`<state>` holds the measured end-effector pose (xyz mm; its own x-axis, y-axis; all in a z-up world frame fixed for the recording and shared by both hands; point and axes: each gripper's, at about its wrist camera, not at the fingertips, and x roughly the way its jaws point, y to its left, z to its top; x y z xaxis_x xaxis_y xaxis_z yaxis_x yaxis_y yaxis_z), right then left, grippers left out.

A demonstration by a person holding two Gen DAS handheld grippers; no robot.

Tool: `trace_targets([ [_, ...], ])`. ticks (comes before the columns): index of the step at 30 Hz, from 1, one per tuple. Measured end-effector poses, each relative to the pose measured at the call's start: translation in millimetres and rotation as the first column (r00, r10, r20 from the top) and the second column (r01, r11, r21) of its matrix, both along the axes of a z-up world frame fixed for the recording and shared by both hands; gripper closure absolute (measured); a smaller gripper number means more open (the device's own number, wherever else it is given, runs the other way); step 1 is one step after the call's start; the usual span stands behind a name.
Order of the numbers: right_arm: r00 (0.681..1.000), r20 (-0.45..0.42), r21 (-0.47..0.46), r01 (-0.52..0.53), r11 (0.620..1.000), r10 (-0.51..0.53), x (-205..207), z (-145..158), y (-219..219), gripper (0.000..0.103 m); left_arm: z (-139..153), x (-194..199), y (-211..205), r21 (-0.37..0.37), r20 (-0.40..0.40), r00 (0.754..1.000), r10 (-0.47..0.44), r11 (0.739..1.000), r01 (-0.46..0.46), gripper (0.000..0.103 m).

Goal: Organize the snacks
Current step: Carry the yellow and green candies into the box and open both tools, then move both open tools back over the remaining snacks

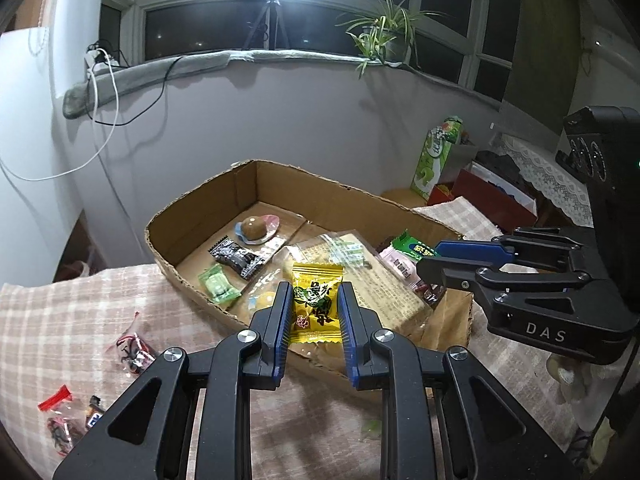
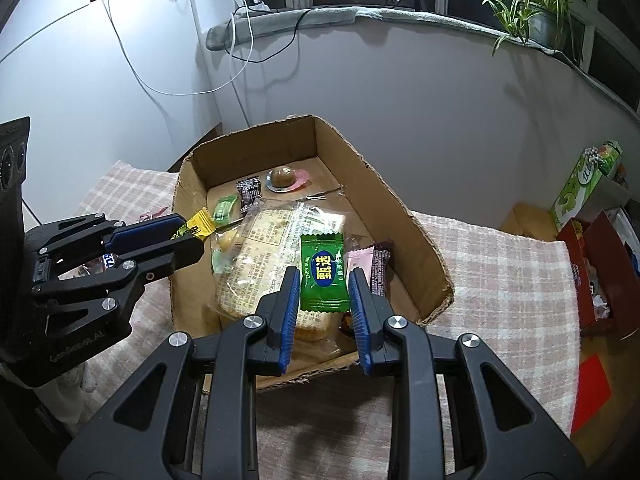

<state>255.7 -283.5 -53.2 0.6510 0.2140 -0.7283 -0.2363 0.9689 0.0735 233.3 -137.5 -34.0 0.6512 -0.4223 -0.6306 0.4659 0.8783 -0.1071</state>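
Note:
A cardboard box (image 1: pixel 208 200) sits on a checked cloth and holds several wrapped snacks, including a large clear cracker pack (image 1: pixel 384 284). My left gripper (image 1: pixel 314 312) is shut on a yellow candy packet (image 1: pixel 316 300) and holds it over the box's near edge; it shows from the side in the right wrist view (image 2: pixel 188 236). My right gripper (image 2: pixel 324 292) is shut on a green candy packet (image 2: pixel 324 272) over the box's right part. The box (image 2: pixel 400 216) also holds a pink packet (image 2: pixel 358 258) and a brown jelly cup (image 2: pixel 285 176).
Small red-topped bags (image 1: pixel 132 350) lie on the cloth left of the box. A green carton (image 1: pixel 434 156) and a red box (image 2: pixel 600 264) stand to the right. A wall with a window sill and a plant (image 1: pixel 380 32) is behind.

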Motion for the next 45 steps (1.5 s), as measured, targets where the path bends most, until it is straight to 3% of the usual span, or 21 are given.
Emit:
trace_targets([
  [4,1.000,0.010,-0.013,0.007,1.000,-0.007,0,1,0,0.077,0,-1,-4,0.004,0.003,1.000,-0.009,1.000,0.009,0.082],
  [8,1.000,0.021,-0.020,0.017,1.000,-0.017,0,1,0,0.051,0,0,-4,0.009,0.001,1.000,-0.006,1.000,0.006,0.079],
  [11,1.000,0.025,-0.024,0.020,1.000,-0.019,0,2,0,0.048,0,0,-3,0.007,0.000,1.000,0.002,1.000,-0.002,0.075],
  [14,0.999,0.028,-0.034,0.021,0.999,-0.020,0,3,0,0.048,1,1,-1,0.002,0.000,1.000,0.011,1.000,-0.011,0.064],
  [17,0.999,0.043,-0.044,0.028,0.999,-0.027,-3,5,1,0.033,2,-1,-1,0.005,0.007,1.000,0.009,1.000,-0.009,0.063],
  [24,0.998,0.053,-0.047,0.034,0.998,-0.031,-10,11,4,0.032,9,-9,2,0.003,0.029,1.000,0.011,1.000,-0.011,0.062],
  [27,0.997,0.069,-0.051,0.033,0.998,-0.029,-15,15,9,0.015,14,-14,5,-0.007,0.039,0.999,0.011,1.000,-0.011,0.056],
  [37,0.995,0.095,-0.073,-0.001,0.997,0.008,-29,26,38,0.015,23,-30,37,-0.041,0.054,0.997,0.061,0.997,-0.059,0.054],
  [41,0.994,0.101,-0.070,-0.030,0.997,0.037,-32,30,51,0.015,26,-37,63,-0.055,0.052,0.994,0.099,0.994,-0.096,0.046],
  [45,0.992,0.098,-0.056,-0.068,0.996,0.073,-34,30,66,0.015,22,-41,95,-0.071,0.036,0.987,0.159,0.985,-0.156,0.046],
])
